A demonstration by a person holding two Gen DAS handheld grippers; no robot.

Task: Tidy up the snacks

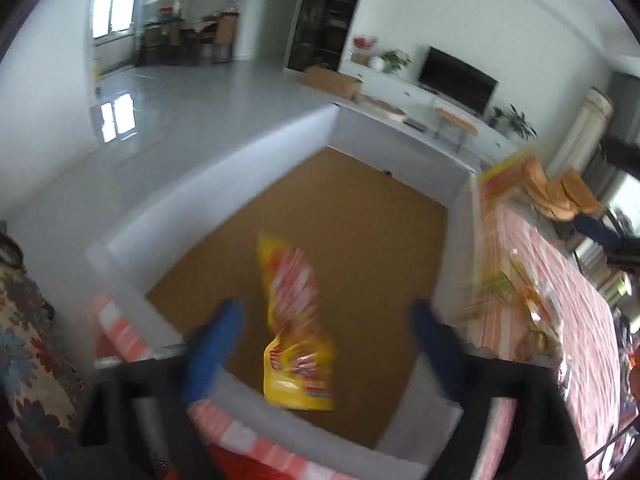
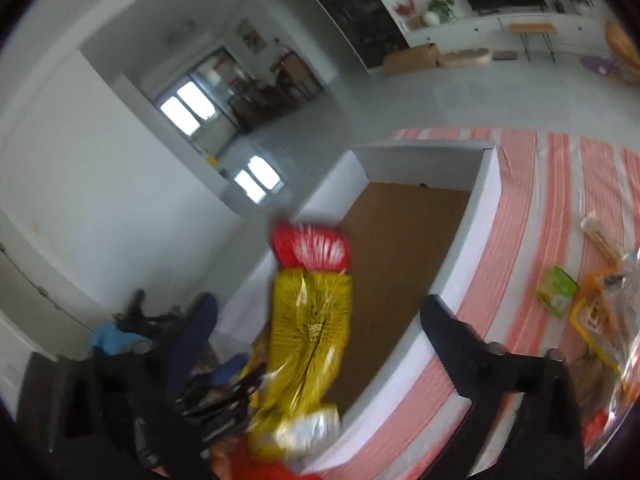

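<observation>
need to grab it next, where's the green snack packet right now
In the right wrist view, the green packet lies on the striped tablecloth, right of the white box, beside the other loose snacks.

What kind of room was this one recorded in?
Most likely a home living room: a television on a low white cabinet, potted plants, and a table with a striped cloth.

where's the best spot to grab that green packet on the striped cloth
Judging from the right wrist view, the green packet lies flat on the striped cloth, apart from the clutter to its right. I'd come from above and pinch across its short width near the middle, from the clear box-facing side. Its shape is somewhat blurred.
</observation>
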